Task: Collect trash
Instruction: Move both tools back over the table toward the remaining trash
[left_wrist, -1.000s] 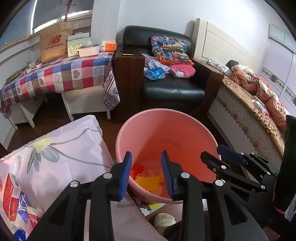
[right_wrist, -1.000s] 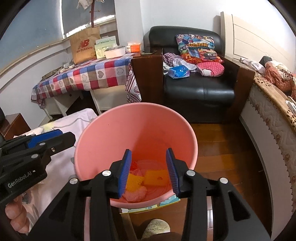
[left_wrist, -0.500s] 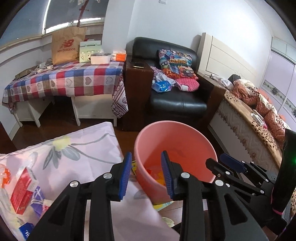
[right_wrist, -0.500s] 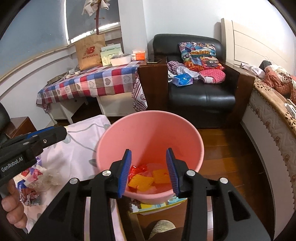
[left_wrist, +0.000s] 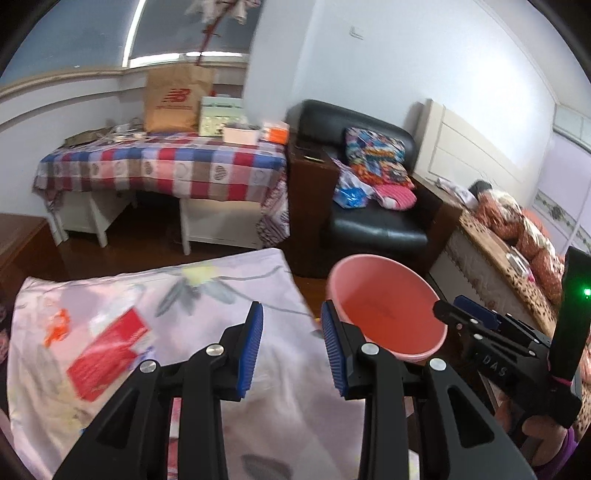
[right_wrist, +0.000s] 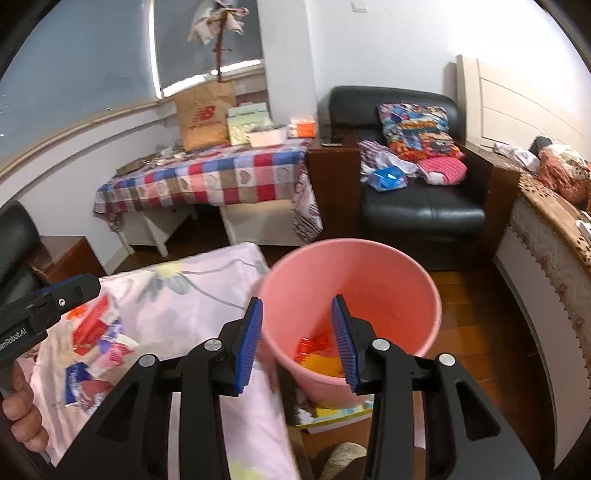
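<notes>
A pink bucket (right_wrist: 369, 280) stands on the floor with orange and yellow wrappers (right_wrist: 317, 354) in its bottom; its rim (left_wrist: 384, 266) also shows in the left wrist view. My right gripper (right_wrist: 297, 343) hovers open over the bucket's near rim, nothing between its blue pads. My left gripper (left_wrist: 291, 347) is open and empty above a floral pink cloth (left_wrist: 207, 295). On that cloth lie a red box (left_wrist: 107, 354) and several wrappers (right_wrist: 92, 350) at the left. Each gripper appears in the other's view: the right gripper's body (left_wrist: 491, 332) and the left gripper's body (right_wrist: 55, 299).
A table with a checked cloth (right_wrist: 207, 177) stands behind, a brown paper bag (right_wrist: 203, 118) on it. A black armchair (right_wrist: 417, 206) with cushions is at the back, and a bed (right_wrist: 554, 236) runs along the right. Papers (right_wrist: 340, 413) lie on the wooden floor by the bucket.
Both grippers have pulled back and up from the bucket. The left one has swung left over the floral cloth, bringing the red box and wrappers into view. Their jaws kept the same width.
</notes>
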